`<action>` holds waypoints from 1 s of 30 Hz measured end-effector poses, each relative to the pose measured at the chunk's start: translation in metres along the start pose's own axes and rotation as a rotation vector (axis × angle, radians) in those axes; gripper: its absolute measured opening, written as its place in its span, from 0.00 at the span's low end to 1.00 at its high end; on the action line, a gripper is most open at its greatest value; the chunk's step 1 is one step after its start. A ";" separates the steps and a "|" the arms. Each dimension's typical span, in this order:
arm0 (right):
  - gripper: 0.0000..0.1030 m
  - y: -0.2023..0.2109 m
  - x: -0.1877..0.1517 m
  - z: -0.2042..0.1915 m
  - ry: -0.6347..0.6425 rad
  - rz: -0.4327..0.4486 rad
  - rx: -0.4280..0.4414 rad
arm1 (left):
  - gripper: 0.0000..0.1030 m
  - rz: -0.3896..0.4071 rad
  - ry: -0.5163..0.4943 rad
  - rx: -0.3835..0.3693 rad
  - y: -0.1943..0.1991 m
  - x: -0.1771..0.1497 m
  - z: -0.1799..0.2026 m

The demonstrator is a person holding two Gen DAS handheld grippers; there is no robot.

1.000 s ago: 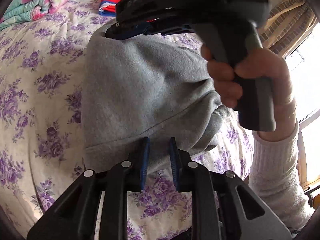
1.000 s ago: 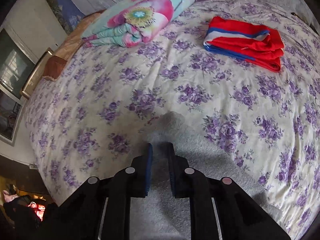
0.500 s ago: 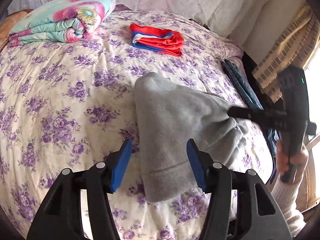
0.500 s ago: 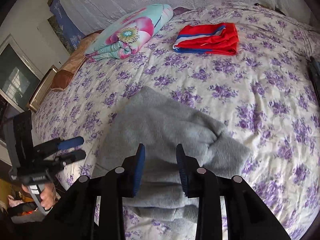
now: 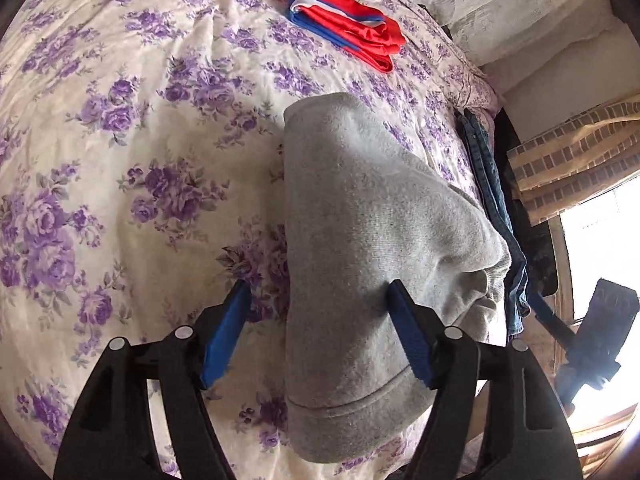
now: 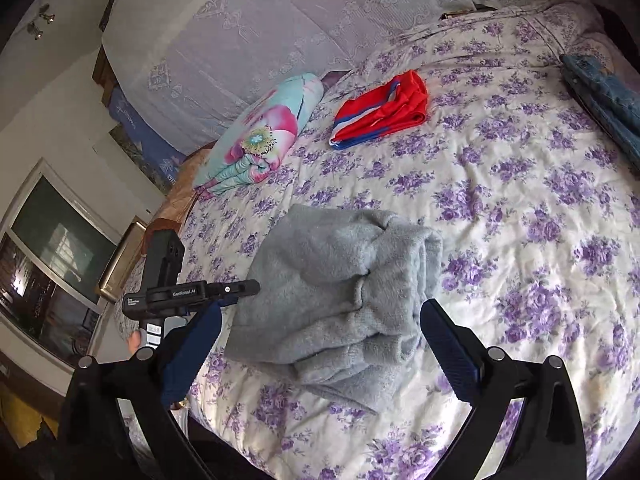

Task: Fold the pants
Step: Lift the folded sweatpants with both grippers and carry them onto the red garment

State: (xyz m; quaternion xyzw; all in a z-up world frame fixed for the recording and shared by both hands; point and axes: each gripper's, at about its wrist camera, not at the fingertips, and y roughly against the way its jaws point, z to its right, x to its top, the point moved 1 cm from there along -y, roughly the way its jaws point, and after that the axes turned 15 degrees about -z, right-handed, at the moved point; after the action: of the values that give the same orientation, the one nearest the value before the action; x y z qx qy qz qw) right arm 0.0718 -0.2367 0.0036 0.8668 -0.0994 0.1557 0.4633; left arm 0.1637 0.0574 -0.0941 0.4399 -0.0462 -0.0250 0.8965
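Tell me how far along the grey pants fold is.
Looks nearly done: the grey pants lie as a compact bundle on the floral bedspread. Nothing is in hand; the left hand-held gripper and right hand-held gripper are both open. Possibly left: tidying the bunched end.

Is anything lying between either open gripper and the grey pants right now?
Nothing visible. The grey pants lie folded on the bedspread, directly ahead of the left gripper and right gripper, both open.

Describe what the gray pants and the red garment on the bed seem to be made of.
Gray pants: likely cotton fleece, matte and fuzzy, with a ribbed-looking stitched band. Red garment: probably smooth synthetic, judging by its slight sheen and crisp thin folds.
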 end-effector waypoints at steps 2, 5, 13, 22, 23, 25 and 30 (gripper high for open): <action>0.97 -0.009 -0.013 0.015 -0.076 -0.035 0.032 | 0.73 -0.024 -0.001 -0.036 -0.011 0.009 0.001; 0.97 -0.029 -0.027 0.033 -0.164 -0.105 0.064 | 0.74 -0.066 -0.028 -0.054 -0.027 0.022 0.010; 0.97 -0.059 -0.021 0.036 -0.195 -0.156 0.084 | 0.81 -0.083 -0.062 -0.041 -0.044 0.031 0.023; 0.97 -0.132 0.015 0.050 -0.250 -0.279 0.156 | 0.83 -0.078 -0.077 -0.041 -0.052 0.025 0.021; 0.97 -0.136 0.017 0.049 -0.248 -0.274 0.158 | 0.83 -0.075 -0.083 -0.030 -0.051 0.024 0.022; 0.97 -0.140 0.019 0.045 -0.235 -0.257 0.154 | 0.78 -0.069 -0.095 -0.013 -0.052 0.022 0.027; 0.66 -0.134 0.011 0.026 -0.156 -0.176 0.029 | 0.64 -0.018 -0.112 0.046 -0.045 0.013 0.038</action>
State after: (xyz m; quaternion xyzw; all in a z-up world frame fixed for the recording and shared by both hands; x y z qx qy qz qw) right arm 0.1290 -0.1852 -0.1097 0.8883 -0.0562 0.0477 0.4532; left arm 0.1728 -0.0013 -0.1057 0.4589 -0.0927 -0.0565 0.8819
